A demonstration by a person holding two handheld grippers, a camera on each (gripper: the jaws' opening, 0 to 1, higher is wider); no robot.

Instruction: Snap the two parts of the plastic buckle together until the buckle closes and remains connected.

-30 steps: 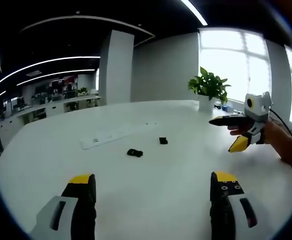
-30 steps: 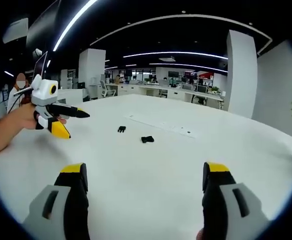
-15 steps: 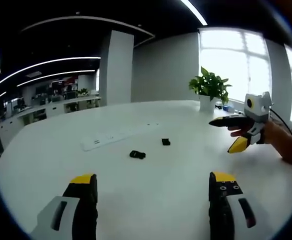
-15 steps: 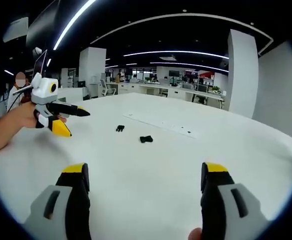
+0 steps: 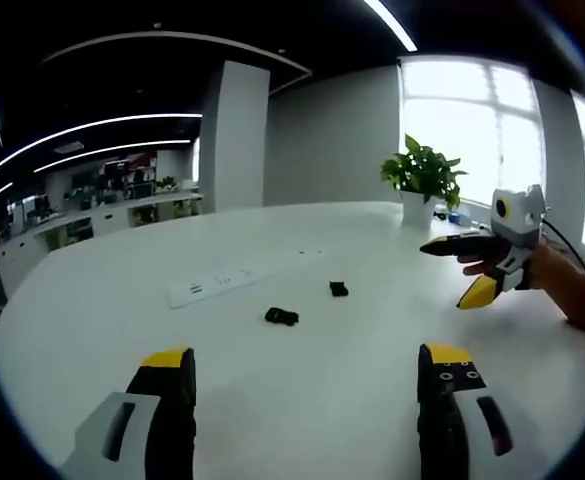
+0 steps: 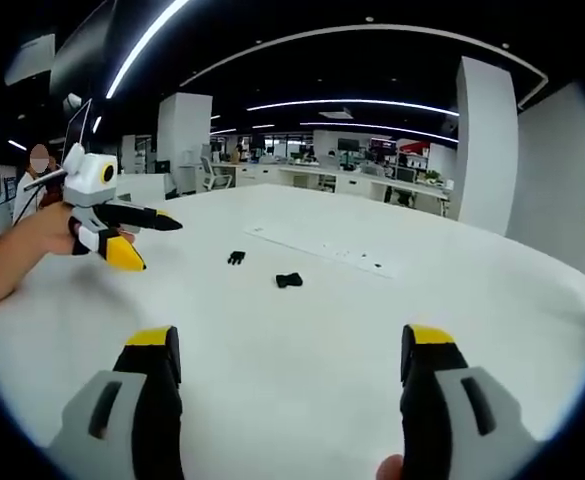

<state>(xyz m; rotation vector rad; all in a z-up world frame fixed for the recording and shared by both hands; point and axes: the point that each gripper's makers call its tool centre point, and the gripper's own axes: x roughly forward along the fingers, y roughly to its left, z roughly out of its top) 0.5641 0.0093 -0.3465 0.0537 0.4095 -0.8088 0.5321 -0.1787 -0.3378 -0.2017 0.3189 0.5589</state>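
Bright window (image 5: 472, 110) in left gripper view blows out to white, glare behind the plant (image 5: 424, 172); ceiling strip lights (image 6: 357, 104) curve with strong fisheye bending near edges. White table (image 6: 312, 330) evenly lit, shadows soft and faint. Ceiling dark. Far office background soft, low detail; foreground gripper jaws slightly blurred in both views

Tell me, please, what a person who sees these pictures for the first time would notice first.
Probably the two small black buckle parts, lying apart and unjoined near the middle of the wide white table. Next, the two open claws: the left claw low in the left gripper view, the right claw hovering at its right edge. A potted plant stands at the table's far side by the bright window.
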